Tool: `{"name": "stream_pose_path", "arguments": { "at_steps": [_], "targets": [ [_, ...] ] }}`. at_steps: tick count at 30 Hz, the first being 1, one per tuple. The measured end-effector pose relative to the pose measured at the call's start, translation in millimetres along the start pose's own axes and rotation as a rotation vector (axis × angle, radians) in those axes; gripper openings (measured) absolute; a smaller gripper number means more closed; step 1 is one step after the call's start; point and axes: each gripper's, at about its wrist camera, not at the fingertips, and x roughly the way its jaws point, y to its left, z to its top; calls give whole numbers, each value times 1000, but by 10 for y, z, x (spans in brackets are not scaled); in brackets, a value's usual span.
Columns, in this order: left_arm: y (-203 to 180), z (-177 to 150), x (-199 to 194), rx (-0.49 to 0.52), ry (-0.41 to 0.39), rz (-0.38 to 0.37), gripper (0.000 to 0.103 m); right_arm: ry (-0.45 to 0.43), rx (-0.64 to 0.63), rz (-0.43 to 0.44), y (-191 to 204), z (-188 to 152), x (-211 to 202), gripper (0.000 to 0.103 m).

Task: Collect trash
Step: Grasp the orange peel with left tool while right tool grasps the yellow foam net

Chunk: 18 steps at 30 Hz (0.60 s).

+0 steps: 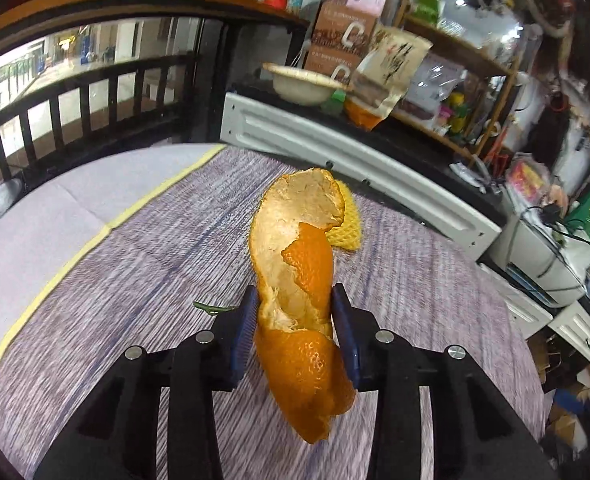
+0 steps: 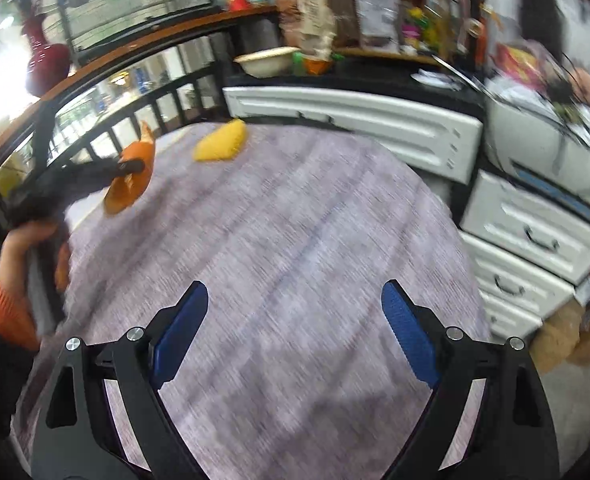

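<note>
While my left claw (image 1: 295, 312) pinches a long strip of orange peel (image 1: 295, 280) between its blue pads (image 1: 243, 320), the peel stands up past the fingertips with its pale inner side facing me, and its lower end hangs clear of the worktop (image 1: 115, 280). A yellow foam fruit net (image 1: 349, 228) lies on the striped purple-grey cloth beyond the peel, near the worktop's far edge, and a small green stem (image 1: 211, 309) lies just left of the claw. My right claw (image 2: 295, 332) hangs spread wide over bare cloth with nothing between its pads. From that side I see my left claw (image 2: 131, 168) off to the left, carrying the peel (image 2: 129, 184), with the net (image 2: 221, 142) well apart from it. White drawers (image 2: 375, 120) stand behind the worktop.
</note>
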Motion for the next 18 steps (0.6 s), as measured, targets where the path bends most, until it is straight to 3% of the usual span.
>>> {"name": "stream_pose_path", "arguments": {
  "at_steps": [4,10,18],
  "targets": [
    [-21,-236,-406,67,-50,14,37,-4,-40,35,233,294,317,88],
    [103,-441,-738,46,-27,-20,37,35,-112,56,640,638,878,88],
    [217,-807,-1134,41,-50,10,37,89,-189,8,1099,1166,1675,82]
  ]
}}
